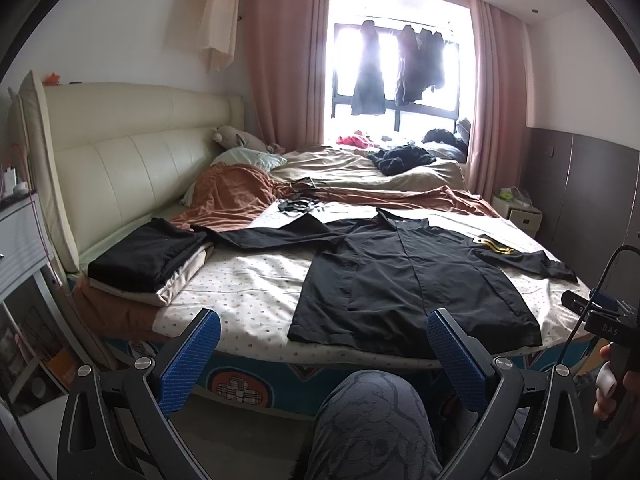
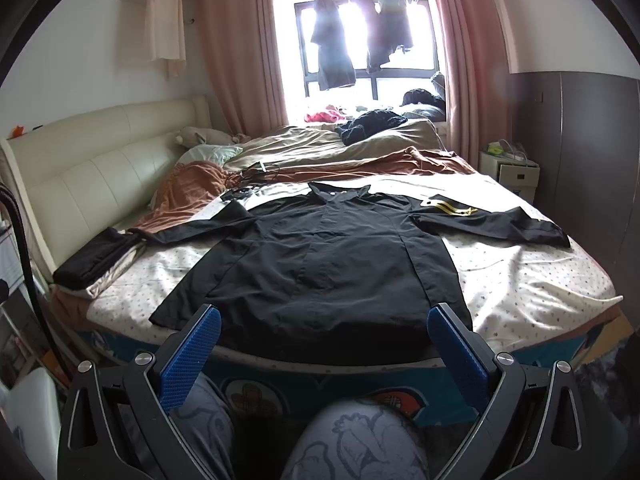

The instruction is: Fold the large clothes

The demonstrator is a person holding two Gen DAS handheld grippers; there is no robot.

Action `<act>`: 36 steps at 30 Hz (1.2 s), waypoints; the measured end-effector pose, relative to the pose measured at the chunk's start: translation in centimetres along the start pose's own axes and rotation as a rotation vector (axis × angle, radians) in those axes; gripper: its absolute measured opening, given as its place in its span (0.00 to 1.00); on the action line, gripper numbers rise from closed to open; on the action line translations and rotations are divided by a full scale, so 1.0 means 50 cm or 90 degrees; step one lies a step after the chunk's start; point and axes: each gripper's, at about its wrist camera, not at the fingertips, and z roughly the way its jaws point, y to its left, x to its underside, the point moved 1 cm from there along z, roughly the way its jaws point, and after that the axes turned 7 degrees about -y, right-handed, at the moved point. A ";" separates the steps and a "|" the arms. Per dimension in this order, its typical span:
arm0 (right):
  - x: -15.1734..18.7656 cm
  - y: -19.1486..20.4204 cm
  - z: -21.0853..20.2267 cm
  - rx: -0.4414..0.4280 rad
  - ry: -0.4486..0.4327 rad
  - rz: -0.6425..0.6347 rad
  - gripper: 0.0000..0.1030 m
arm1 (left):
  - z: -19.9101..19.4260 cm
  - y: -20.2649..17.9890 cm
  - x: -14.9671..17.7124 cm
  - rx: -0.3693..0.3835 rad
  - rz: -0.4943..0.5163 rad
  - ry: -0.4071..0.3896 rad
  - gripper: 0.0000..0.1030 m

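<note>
A large black shirt (image 1: 404, 276) lies flat on the bed (image 1: 248, 288), front up, sleeves spread left and right, a yellow-striped patch on its right shoulder (image 1: 494, 246). It also shows in the right wrist view (image 2: 320, 248). My left gripper (image 1: 324, 332) is open and empty, held back from the bed's front edge, left of the shirt's hem. My right gripper (image 2: 324, 332) is open and empty, just short of the hem's middle. The right gripper's body shows at the right edge of the left wrist view (image 1: 600, 320).
A stack of folded clothes (image 1: 148, 260) sits at the bed's left. Rumpled brown and beige bedding (image 1: 320, 176) and dark cables (image 1: 300, 200) lie behind the shirt. The person's knees (image 2: 352, 440) are below the grippers. A nightstand (image 2: 510, 170) stands right.
</note>
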 end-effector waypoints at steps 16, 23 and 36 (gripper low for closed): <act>0.001 -0.001 -0.011 0.002 -0.002 0.000 1.00 | -0.006 0.015 -0.004 0.001 -0.008 -0.003 1.00; -0.009 -0.003 -0.021 0.008 -0.007 -0.005 1.00 | -0.011 0.018 -0.005 0.006 -0.009 -0.006 1.00; -0.013 0.013 -0.033 0.011 -0.011 -0.010 1.00 | -0.022 0.024 -0.012 0.011 -0.005 -0.018 1.00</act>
